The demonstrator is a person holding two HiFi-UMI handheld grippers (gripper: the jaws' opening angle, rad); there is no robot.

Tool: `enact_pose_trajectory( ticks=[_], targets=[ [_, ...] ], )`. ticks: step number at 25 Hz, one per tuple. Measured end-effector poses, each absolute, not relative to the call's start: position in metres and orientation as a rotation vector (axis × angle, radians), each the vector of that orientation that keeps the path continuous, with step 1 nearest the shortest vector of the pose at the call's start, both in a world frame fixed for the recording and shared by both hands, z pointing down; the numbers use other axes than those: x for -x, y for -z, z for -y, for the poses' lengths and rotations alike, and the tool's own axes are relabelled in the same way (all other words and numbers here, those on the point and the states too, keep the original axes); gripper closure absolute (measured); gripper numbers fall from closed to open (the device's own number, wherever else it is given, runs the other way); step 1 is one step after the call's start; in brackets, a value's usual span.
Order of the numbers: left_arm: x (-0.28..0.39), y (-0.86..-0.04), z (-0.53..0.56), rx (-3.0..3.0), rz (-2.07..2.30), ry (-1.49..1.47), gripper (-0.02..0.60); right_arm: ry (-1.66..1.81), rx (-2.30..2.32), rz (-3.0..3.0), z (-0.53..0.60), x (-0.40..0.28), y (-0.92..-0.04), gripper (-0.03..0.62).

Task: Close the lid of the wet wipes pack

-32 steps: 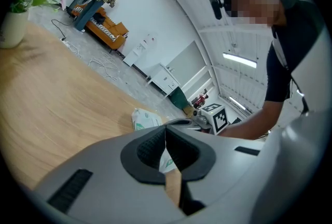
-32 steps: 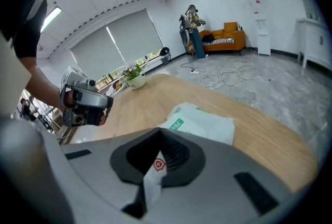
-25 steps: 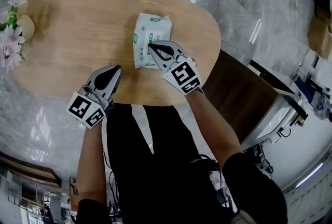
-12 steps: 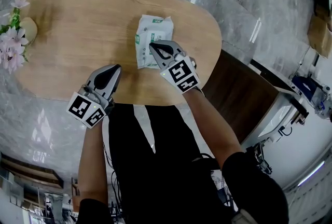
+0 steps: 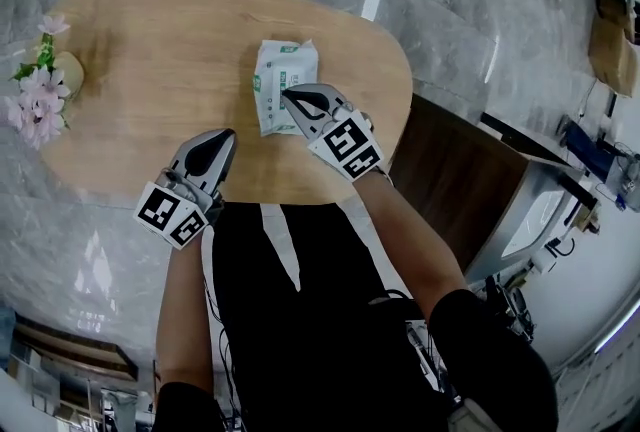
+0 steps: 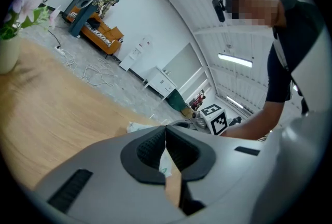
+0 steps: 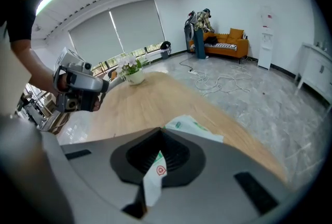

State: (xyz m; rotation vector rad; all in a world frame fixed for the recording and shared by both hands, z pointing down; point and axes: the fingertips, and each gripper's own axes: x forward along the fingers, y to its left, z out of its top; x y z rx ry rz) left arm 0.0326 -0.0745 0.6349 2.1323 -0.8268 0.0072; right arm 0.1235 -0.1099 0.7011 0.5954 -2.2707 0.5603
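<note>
The white and green wet wipes pack (image 5: 275, 70) lies flat on the oval wooden table (image 5: 150, 60), right of its middle. My right gripper (image 5: 287, 96) is shut, and its tips rest over the near half of the pack, which hides the lid area. In the right gripper view the pack (image 7: 195, 127) shows just past the shut jaws (image 7: 160, 130). My left gripper (image 5: 228, 134) is shut on nothing and hovers at the table's near edge, left of the pack. In the left gripper view a corner of the pack (image 6: 136, 127) peeks out beside the closed jaws (image 6: 165, 127).
A small vase of pink flowers (image 5: 42, 85) stands at the table's left end, also seen as the vase (image 7: 134, 75) in the right gripper view. Marble floor surrounds the table. A dark cabinet (image 5: 450, 180) stands to the right. The person's legs are below the near edge.
The head view has shifted a little. Both grippers keep nearly the same places relative to the pack, the right one still over its near half.
</note>
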Motion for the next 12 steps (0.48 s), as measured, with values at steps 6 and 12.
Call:
enact_pose_trajectory(
  ticks=[6,12],
  targets=[
    [-0.044,-0.567,0.092,-2.229,0.816,-0.004,0.565,-0.555,-0.687,2.459,0.13,-0.121,-0.6,0.583],
    [-0.063,-0.463,0.1,-2.35,0.798,0.005,0.565,-0.443,-0.745,2.686,0.137,-0.128,-0.449,0.583]
  ],
)
